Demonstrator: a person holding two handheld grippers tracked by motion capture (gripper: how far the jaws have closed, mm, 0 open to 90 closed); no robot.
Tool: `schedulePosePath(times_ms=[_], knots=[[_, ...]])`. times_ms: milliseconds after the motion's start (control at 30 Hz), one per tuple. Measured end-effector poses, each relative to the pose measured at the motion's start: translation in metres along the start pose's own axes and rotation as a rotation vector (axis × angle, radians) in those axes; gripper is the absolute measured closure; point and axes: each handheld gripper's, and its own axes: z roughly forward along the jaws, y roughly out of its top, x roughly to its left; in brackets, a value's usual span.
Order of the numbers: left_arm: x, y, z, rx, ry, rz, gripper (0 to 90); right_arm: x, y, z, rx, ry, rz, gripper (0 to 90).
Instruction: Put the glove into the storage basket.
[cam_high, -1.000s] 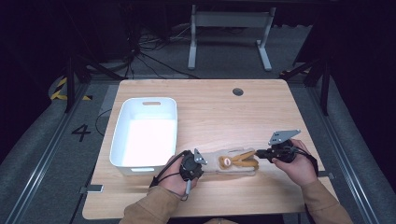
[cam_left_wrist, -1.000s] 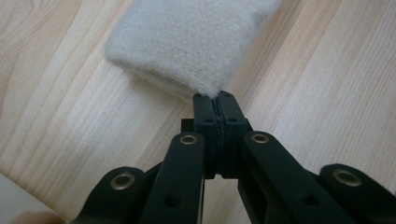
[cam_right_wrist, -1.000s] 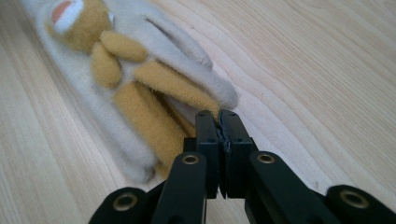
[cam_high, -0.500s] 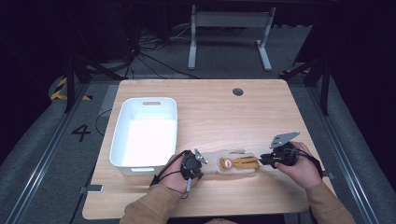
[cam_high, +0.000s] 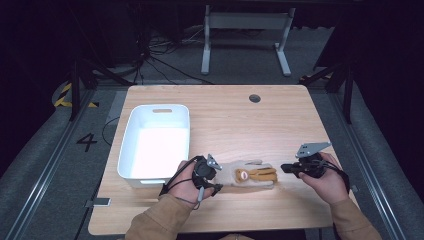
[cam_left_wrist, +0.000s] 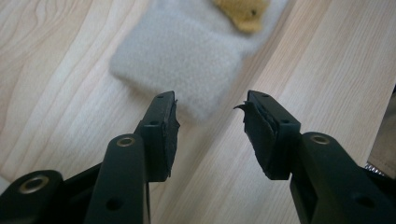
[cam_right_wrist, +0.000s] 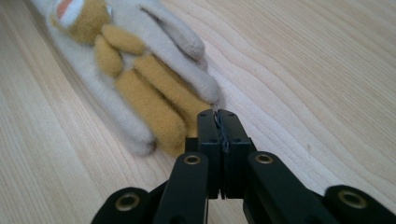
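Observation:
A beige fleece glove (cam_high: 250, 175) with an orange animal figure lies flat near the table's front edge, its cuff to the left and its fingers to the right. My left gripper (cam_high: 219, 181) is at the cuff. In the left gripper view it (cam_left_wrist: 210, 126) stands open, with the grey cuff (cam_left_wrist: 182, 60) just ahead of its tips and nothing between the jaws. My right gripper (cam_high: 283, 168) sits just right of the glove's fingertips. The right gripper view has it (cam_right_wrist: 218, 114) shut with nothing in it, its tips at the orange fingertips (cam_right_wrist: 154, 102).
A white plastic bin (cam_high: 129, 145) stands left of the glove, close to my left hand. The wooden table (cam_high: 250, 125) has a round cable hole (cam_high: 254, 98) at the back. Dark floor, cables and a stand leg lie beyond the table.
My right gripper has drawn back to the right, off the glove's fingers, and the glove now lies flat. The left hand has barely moved.

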Motion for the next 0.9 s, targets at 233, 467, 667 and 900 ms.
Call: schedulePosePath(times_ms=[233,467,667,900], knots=[[-0.003,0.009,-0.003,-0.055,-0.035,0.023,52.5,-0.002,-0.006,-0.008,-0.02,-0.009,0.024,89.2],[-0.003,0.018,-0.003,-0.068,-0.049,0.035,52.1,-0.004,-0.008,-0.012,-0.028,-0.014,0.037,88.7],[-0.001,0.029,0.004,-0.076,-0.079,0.07,49.0,-0.005,-0.009,-0.014,-0.034,-0.007,0.047,87.5],[0.0,0.037,0.004,-0.093,-0.09,0.072,41.3,-0.007,-0.01,-0.018,-0.056,0.001,0.067,85.2]])
